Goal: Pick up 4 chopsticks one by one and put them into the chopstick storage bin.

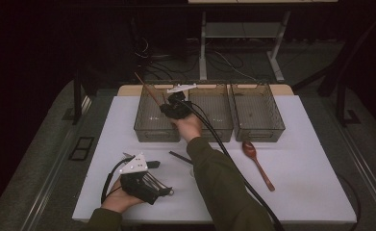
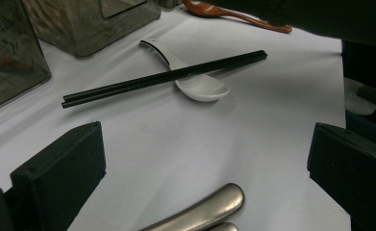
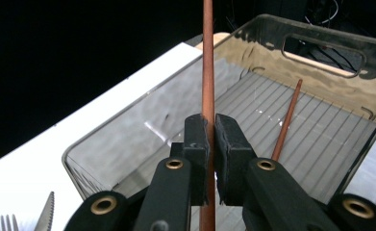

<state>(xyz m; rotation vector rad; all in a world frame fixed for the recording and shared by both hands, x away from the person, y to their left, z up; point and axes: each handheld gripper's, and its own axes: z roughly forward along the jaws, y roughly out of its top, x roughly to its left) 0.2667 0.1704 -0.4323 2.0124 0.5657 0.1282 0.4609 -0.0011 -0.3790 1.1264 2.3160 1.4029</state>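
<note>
Our right hand-held gripper [image 3: 207, 144] is clenched on a brown chopstick [image 3: 207, 57], held above the leftmost clear bin [image 3: 128, 130] at the worktop's far edge, ready to join its mate [image 3: 285, 122] inside. Our left hand-held gripper [image 2: 205, 163] rests released near the front edge.

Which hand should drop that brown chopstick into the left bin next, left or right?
Right. The right gripper is shut on the brown chopstick, above the left bin, where another chopstick lies. The left gripper sits open near the table's front edge.

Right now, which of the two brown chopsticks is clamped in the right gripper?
The upright brown chopstick is pinched by the right gripper; the other brown chopstick lies loose in the left bin.
</note>
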